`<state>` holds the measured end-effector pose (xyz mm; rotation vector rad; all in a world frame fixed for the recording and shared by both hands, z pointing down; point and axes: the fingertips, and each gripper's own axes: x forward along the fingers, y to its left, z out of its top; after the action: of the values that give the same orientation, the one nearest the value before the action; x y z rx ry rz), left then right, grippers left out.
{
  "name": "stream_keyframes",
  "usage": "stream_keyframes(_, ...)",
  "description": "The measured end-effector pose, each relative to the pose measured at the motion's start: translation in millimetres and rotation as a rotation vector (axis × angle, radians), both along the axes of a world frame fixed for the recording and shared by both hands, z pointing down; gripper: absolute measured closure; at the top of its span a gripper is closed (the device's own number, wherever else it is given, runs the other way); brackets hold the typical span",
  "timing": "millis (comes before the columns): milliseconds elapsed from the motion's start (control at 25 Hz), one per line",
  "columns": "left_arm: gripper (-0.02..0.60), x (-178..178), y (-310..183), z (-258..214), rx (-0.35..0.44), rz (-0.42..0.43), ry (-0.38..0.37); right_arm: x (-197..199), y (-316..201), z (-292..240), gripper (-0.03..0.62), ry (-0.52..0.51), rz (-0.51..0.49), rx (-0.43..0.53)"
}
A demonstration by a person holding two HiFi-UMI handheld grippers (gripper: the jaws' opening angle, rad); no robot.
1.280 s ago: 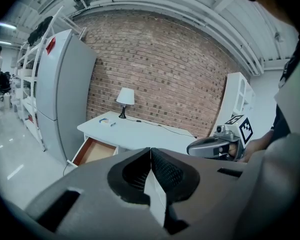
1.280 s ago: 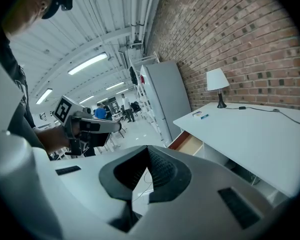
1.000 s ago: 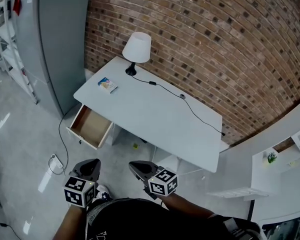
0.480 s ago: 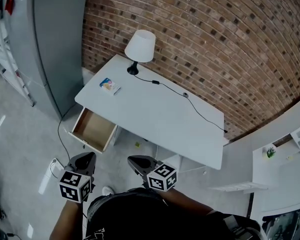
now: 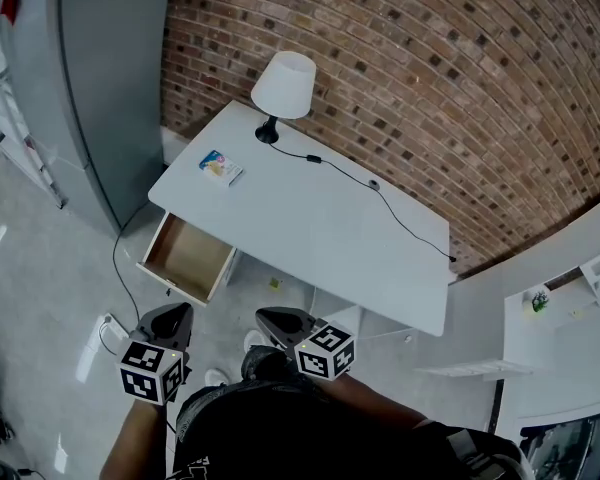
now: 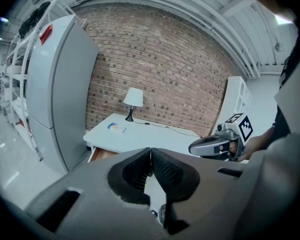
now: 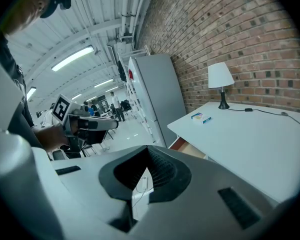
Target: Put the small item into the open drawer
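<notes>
Jaws of the left tool (image 5: 173, 315) stand pressed together with nothing between them, and the right tool (image 5: 267, 319) is closed and empty in the same way. Both tools are held side by side, low over the pale floor (image 5: 40, 258), in front of the person's dark clothing and well apart from the desk (image 5: 320, 233). The white desk stands against a brick wall (image 5: 430, 58), with a tall grey cabinet (image 5: 110, 68) just beside its left end. The small item (image 5: 220, 166), a flat box with a colourful print, lies on the desktop near that left end, not touched by either tool. Below it, the drawer (image 5: 185, 256) is pulled out from under the left front of the desk; its light wooden inside is bare. A lamp (image 5: 283, 86) with a white shade and a dark base stands at the back corner, near the box but apart from it. Its black cord (image 5: 380, 193) trails across the desktop toward the right edge. A thin cable (image 5: 120, 268) runs down past the drawer to a white block on the floor, close to the left tool.
</notes>
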<state>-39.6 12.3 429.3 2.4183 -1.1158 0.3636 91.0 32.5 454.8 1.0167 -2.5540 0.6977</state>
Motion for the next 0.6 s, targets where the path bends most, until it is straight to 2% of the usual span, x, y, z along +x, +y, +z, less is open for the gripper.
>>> stream_keyframes(600,0.563,-8,-58,16,-0.016,-0.078,-0.043,-7,-82,8,0.589,-0.033,-0.059,-0.001)
